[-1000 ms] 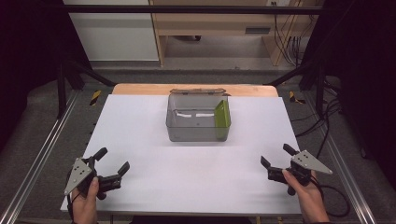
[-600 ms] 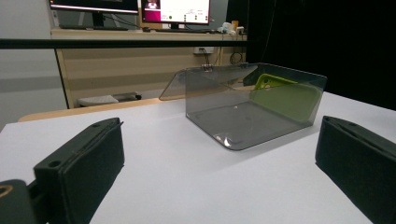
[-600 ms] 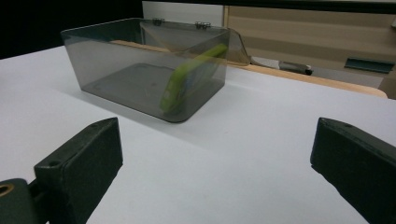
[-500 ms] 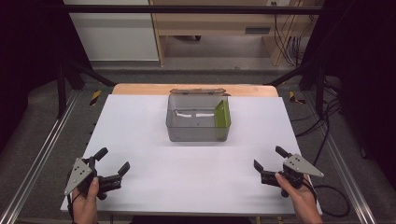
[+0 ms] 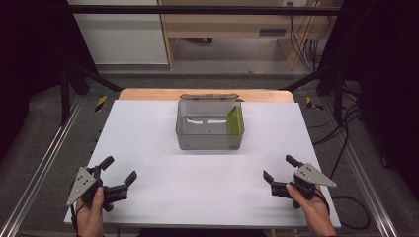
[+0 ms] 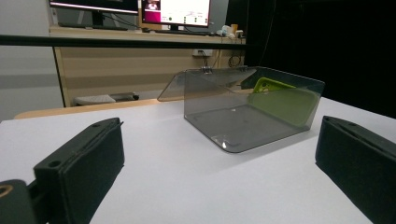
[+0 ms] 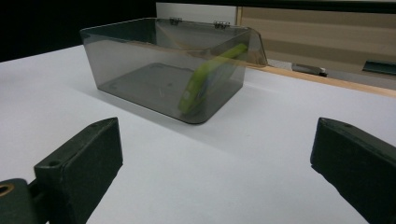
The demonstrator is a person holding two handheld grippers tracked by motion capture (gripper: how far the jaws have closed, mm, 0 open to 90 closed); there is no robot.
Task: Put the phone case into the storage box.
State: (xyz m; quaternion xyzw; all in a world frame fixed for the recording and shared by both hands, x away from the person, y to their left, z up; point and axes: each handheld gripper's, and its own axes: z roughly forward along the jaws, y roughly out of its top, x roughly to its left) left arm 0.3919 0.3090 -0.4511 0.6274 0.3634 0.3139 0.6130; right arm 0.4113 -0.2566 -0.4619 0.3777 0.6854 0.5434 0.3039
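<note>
— From the high view, where did you hold things?

— Your left gripper [image 5: 118, 172] sat at the table's [image 5: 148, 128] near-left corner, your right gripper [image 5: 279, 170] at its near-right corner, both with jaws spread wide, grasping nothing.

— And the box?

— In your left gripper view the clear box [image 6: 243, 119] stood toward the far edge, lid open, a green case [image 6: 280, 100] leaning inside. Your right gripper view showed the same.

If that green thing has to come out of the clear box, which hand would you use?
Probably the right gripper: the green case leans against the box's right wall, on that gripper's side. The left gripper, also open, would have to cross the box.
</note>
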